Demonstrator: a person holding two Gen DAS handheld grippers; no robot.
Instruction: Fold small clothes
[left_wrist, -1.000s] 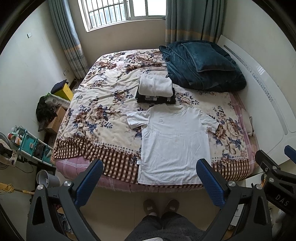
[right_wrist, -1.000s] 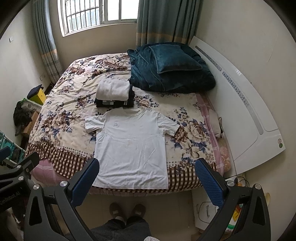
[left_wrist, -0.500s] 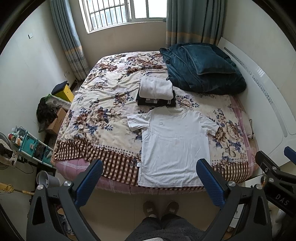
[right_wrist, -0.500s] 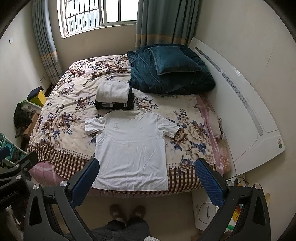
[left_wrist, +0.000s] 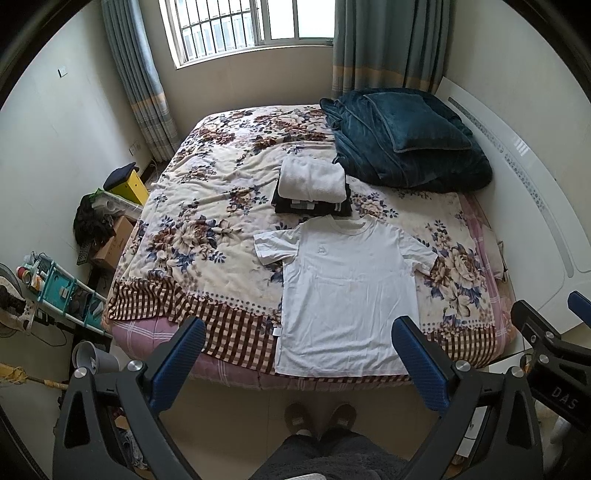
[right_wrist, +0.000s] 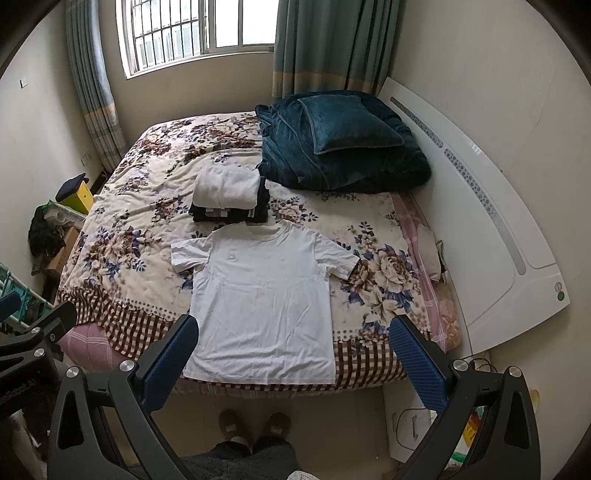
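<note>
A white T-shirt (left_wrist: 347, 291) lies flat, front up, at the near edge of the floral bed (left_wrist: 207, 236); it also shows in the right wrist view (right_wrist: 262, 295). Behind its collar sits a stack of folded clothes (left_wrist: 312, 188), white on top of black, also in the right wrist view (right_wrist: 229, 197). My left gripper (left_wrist: 299, 338) is open and empty, held high above the floor in front of the bed. My right gripper (right_wrist: 295, 338) is open and empty at about the same height. Neither touches the shirt.
A dark teal blanket and pillow (left_wrist: 402, 140) lie at the bed's far right by the white headboard (left_wrist: 532, 192). Boxes, a yellow item and a teal rack (left_wrist: 62, 291) crowd the floor on the left. The person's slippered feet (left_wrist: 319, 415) stand at the bed's foot.
Both cameras have drawn back and up a little, so the bed and shirt look slightly smaller and lower. Both grippers stay open; the shirt has not moved.
</note>
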